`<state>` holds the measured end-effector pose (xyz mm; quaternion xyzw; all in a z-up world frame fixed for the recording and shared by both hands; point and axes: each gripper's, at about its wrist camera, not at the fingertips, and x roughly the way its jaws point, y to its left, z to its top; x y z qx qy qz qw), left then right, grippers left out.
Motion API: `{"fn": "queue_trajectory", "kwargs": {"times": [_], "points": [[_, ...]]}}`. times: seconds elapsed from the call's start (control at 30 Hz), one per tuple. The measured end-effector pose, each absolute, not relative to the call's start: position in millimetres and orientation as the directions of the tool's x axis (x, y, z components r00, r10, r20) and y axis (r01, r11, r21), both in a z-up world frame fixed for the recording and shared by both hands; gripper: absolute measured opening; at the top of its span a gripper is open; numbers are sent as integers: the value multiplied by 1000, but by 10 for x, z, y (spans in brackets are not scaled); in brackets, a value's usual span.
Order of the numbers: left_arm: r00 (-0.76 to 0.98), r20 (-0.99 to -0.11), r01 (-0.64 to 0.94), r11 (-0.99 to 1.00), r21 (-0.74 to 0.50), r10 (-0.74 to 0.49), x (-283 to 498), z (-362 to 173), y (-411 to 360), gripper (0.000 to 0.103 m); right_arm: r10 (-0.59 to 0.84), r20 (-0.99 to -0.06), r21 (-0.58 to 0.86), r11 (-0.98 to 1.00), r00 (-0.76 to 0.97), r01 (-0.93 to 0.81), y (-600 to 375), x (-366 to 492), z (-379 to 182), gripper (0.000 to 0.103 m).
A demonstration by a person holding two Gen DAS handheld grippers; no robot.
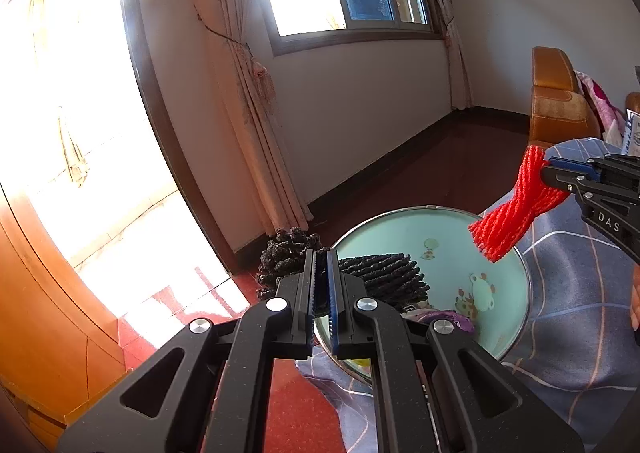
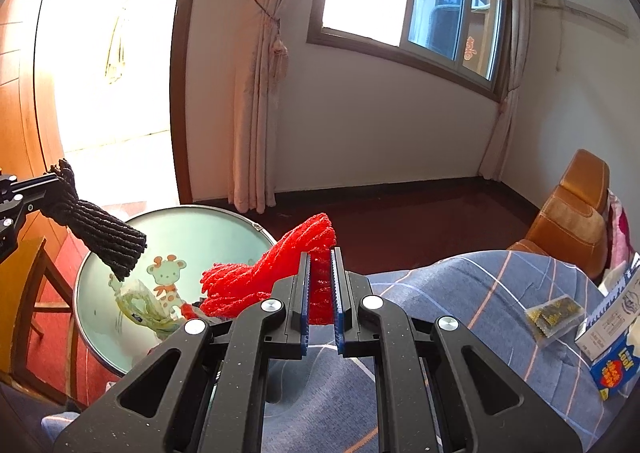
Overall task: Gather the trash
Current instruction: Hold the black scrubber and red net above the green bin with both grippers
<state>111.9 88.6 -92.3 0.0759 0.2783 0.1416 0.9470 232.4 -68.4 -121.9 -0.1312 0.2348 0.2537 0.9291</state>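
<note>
My left gripper (image 1: 321, 253) is shut on a black foam net sleeve (image 1: 380, 277) and holds it above a round green basin (image 1: 448, 237) with cartoon animals. The same sleeve (image 2: 100, 233) and left gripper (image 2: 56, 177) show at the left of the right wrist view. My right gripper (image 2: 320, 253) is shut on a red foam net sleeve (image 2: 260, 277), held over the basin's (image 2: 224, 225) right edge; it also shows in the left wrist view (image 1: 516, 205), held by the right gripper (image 1: 548, 169). Crumpled wrappers (image 2: 144, 305) lie in the basin.
A blue plaid cloth (image 2: 460, 293) covers the surface on the right, with a small dark packet (image 2: 554, 315) and a carton (image 2: 612, 337) on it. An orange armchair (image 2: 572, 213) stands beyond. A wooden stool (image 2: 28, 293) is on the left. The floor is red.
</note>
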Motion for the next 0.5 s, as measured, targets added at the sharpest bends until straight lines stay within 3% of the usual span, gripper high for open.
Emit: {"fn": "queue_trajectory", "kwargs": {"times": [0.5], "points": [[799,-501,-252,942,222,332,1152,-947,924,5,443,-502,-97,825,743,-557,-601,2403,-1242,10]]}}
